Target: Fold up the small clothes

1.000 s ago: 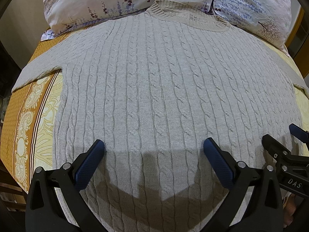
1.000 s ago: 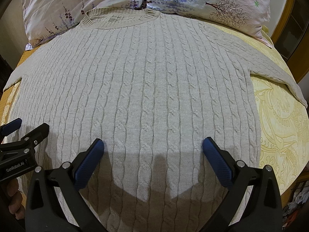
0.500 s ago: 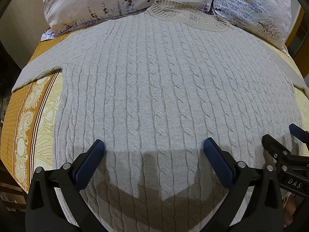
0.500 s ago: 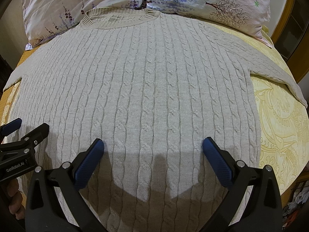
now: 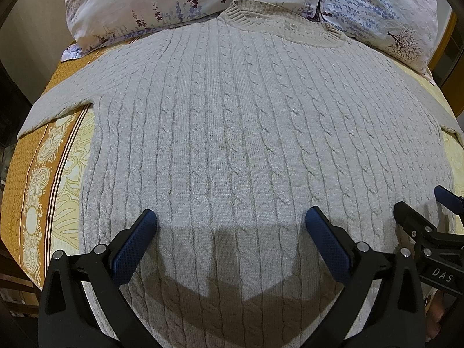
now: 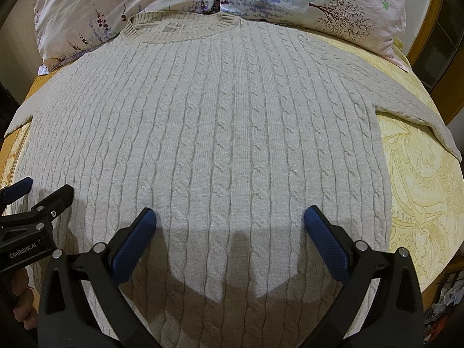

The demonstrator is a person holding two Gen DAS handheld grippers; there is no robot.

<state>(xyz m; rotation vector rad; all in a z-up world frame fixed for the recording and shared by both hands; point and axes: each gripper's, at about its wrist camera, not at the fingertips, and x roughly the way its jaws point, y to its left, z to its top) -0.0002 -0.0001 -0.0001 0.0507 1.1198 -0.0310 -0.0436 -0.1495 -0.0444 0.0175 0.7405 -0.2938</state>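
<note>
A beige cable-knit sweater [image 5: 232,133] lies flat and spread on the bed, collar toward the pillows, sleeves out to both sides. It also fills the right wrist view [image 6: 220,133]. My left gripper [image 5: 232,220] is open and empty above the sweater's lower middle. My right gripper [image 6: 230,219] is open and empty above the lower part too. The right gripper [image 5: 420,206] shows at the right edge of the left wrist view, and the left gripper [image 6: 43,188] shows at the left edge of the right wrist view.
The bed has a yellow and orange patterned sheet [image 5: 43,191], also seen in the right wrist view [image 6: 420,191]. Two floral pillows [image 5: 145,3] [image 6: 319,3] lie behind the collar. A wooden frame [image 6: 429,29] stands at the far right.
</note>
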